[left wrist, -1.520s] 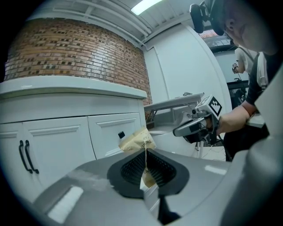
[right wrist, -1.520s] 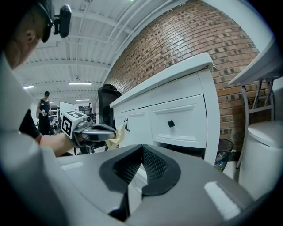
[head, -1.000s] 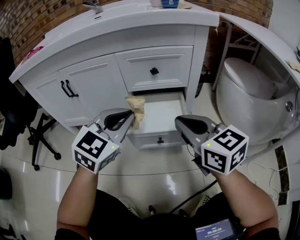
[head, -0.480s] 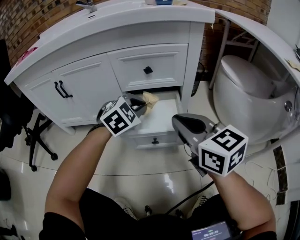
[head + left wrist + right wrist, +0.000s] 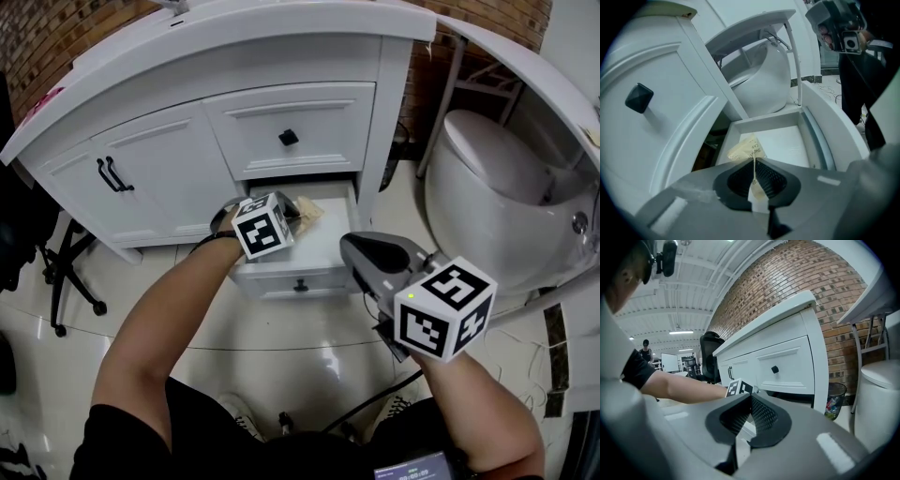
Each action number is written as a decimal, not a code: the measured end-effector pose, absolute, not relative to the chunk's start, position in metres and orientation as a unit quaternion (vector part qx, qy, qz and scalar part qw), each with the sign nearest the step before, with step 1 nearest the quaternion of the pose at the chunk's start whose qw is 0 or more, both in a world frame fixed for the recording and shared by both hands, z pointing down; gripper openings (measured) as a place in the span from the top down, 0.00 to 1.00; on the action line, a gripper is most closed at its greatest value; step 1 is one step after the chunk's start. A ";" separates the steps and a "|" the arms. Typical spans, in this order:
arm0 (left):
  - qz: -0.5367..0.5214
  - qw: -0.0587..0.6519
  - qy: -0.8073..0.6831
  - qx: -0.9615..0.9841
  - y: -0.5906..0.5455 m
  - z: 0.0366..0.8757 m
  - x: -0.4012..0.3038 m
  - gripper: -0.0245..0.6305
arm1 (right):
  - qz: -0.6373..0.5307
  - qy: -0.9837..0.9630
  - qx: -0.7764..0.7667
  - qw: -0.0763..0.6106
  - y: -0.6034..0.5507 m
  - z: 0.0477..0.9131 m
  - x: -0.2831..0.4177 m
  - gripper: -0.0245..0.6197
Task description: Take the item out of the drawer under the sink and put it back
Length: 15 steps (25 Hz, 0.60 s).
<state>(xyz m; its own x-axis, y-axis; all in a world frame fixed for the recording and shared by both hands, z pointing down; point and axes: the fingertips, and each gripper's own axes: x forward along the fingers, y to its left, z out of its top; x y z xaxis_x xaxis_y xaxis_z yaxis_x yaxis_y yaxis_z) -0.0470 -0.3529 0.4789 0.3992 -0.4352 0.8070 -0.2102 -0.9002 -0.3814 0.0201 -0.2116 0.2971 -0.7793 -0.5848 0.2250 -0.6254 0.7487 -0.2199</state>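
Note:
The lower drawer (image 5: 328, 246) of the white sink cabinet stands pulled open. My left gripper (image 5: 298, 212) reaches over its left side, shut on a small beige packet (image 5: 310, 209). In the left gripper view the packet (image 5: 746, 149) is pinched edge-on between the jaws of that gripper (image 5: 753, 174) and hangs just above the white drawer floor (image 5: 787, 145). My right gripper (image 5: 352, 247) hovers in front of the drawer's right corner, its jaws closed with nothing between them. The right gripper view shows this gripper (image 5: 749, 401) facing the cabinet and the left arm.
Above the open drawer is a closed drawer with a black knob (image 5: 289, 138); cabinet doors with black handles (image 5: 109, 173) are to the left. A white toilet (image 5: 487, 178) stands right, an office chair (image 5: 56, 272) left. A waste bin (image 5: 833, 406) sits beside the cabinet.
My left gripper has carried the packet forward and down, from in front of the drawer to just inside it. The right gripper has barely moved.

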 end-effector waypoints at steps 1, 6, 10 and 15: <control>-0.516 0.109 0.191 -0.828 -0.354 0.483 -0.046 0.93 | 0.144 -0.932 0.324 0.072 -0.212 0.298 0.021 0.96; -0.526 0.094 0.184 -0.825 -0.362 0.504 -0.048 0.92 | 0.157 -0.931 0.322 0.074 -0.216 0.303 0.023 0.96; -0.517 0.087 0.185 -0.831 -0.364 0.503 -0.047 0.88 | 0.166 -0.930 0.322 0.069 -0.219 0.304 0.027 0.96; -0.494 0.093 0.210 -0.839 -0.368 0.479 -0.049 0.89 | 0.168 -0.929 0.323 0.069 -0.219 0.304 0.027 0.96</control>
